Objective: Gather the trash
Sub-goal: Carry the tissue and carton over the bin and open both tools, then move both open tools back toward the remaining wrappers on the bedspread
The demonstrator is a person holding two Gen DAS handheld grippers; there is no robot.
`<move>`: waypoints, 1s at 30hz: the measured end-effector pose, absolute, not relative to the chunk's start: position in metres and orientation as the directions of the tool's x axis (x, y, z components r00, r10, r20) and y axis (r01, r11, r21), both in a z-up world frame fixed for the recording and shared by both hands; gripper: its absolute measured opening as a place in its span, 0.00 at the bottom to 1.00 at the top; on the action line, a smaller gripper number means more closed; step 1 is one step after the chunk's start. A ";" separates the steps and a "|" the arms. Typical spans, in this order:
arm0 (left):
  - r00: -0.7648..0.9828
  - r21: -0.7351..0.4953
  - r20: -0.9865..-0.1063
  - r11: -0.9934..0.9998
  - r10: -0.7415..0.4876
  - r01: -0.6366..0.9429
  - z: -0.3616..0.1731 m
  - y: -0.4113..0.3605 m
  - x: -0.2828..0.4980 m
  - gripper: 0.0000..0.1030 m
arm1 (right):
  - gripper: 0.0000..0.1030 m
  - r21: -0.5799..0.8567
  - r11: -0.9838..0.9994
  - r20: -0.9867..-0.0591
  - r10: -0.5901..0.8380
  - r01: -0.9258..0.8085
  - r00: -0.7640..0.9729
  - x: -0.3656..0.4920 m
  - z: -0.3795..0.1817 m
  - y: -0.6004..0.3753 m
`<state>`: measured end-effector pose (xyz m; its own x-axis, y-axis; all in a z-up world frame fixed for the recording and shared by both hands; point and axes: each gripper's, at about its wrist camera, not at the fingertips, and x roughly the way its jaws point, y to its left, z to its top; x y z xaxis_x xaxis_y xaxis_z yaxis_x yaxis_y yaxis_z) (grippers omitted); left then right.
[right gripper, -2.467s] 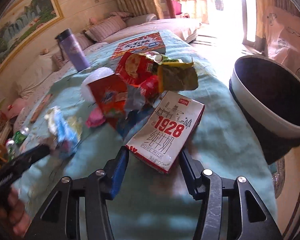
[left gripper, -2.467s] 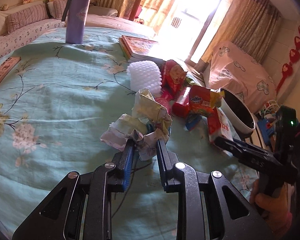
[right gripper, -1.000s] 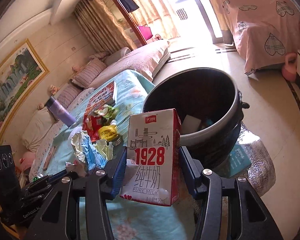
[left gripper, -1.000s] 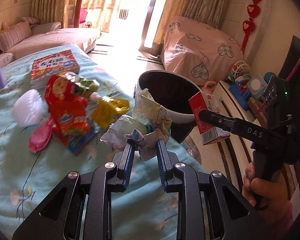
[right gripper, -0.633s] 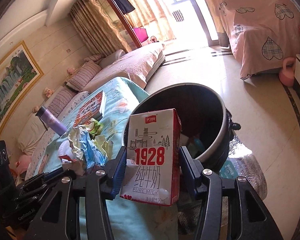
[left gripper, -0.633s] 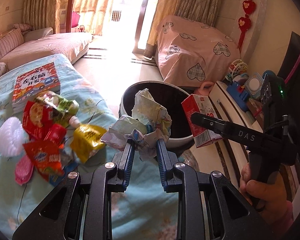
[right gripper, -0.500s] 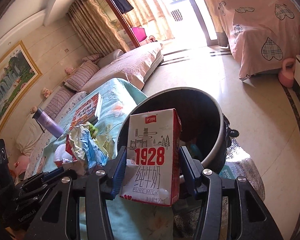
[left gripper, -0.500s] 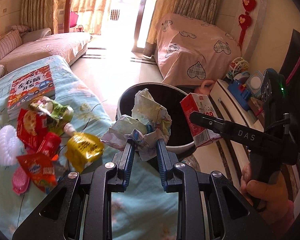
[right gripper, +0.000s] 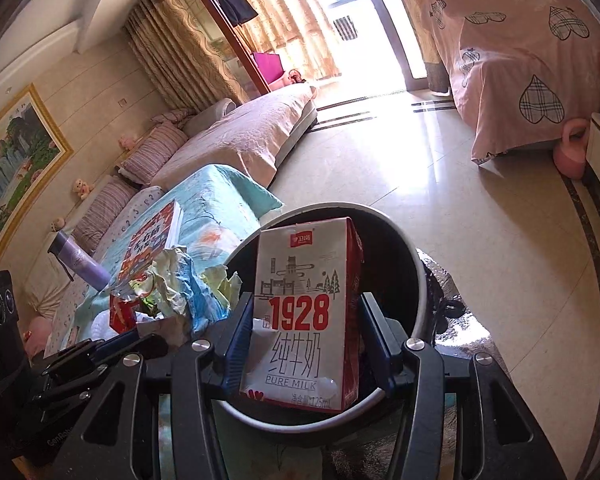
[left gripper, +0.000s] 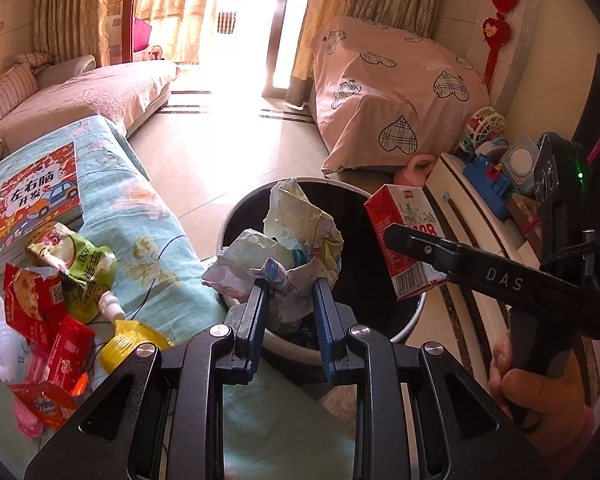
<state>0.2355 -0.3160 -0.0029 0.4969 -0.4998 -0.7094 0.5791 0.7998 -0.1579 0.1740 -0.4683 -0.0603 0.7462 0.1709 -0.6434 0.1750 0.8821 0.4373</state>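
both now over bin (left gripper: 236, 216) | l gripper (left gripper: 287, 292) pinching wad (left gripper: 296, 232) | r gripper (right gripper: 306, 320) clamps carton (right gripper: 308, 312)

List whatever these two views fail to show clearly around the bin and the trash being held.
- Bin contents: in the right wrist view the milk carton covers most of the bin opening; in the left wrist view the crumpled paper does, and the inside is dark.
- Wrapper pile: cut by the left edge of the left wrist view.
- Carton's small print: too small.
- Left hand-held gripper pads: buried in paper.
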 end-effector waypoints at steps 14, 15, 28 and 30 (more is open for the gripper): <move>0.475 -0.163 -0.735 0.807 -0.483 0.568 -0.016 -0.329 0.249 0.52 | 0.58 0.467 0.861 -0.657 0.185 0.202 0.730 0.190 -0.070 -0.484; 0.480 -0.166 -0.734 0.811 -0.481 0.561 -0.016 -0.326 0.248 0.55 | 0.63 0.473 0.857 -0.654 0.187 0.204 0.733 0.189 -0.070 -0.485; 0.522 -0.195 -0.708 0.842 -0.476 0.503 -0.021 -0.247 0.188 0.69 | 0.95 0.526 0.837 -0.571 0.212 0.154 0.793 0.139 -0.065 -0.454; 0.524 -0.205 -0.713 0.853 -0.467 0.481 -0.025 -0.229 0.180 0.70 | 0.95 0.531 0.836 -0.574 0.233 0.140 0.785 0.130 -0.068 -0.439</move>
<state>0.1798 -0.2292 -0.0247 0.5236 -0.4668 -0.7127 0.4806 0.8526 -0.2052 0.1297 -0.4394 -0.0681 0.7850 0.2333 -0.5739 0.1397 0.8358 0.5309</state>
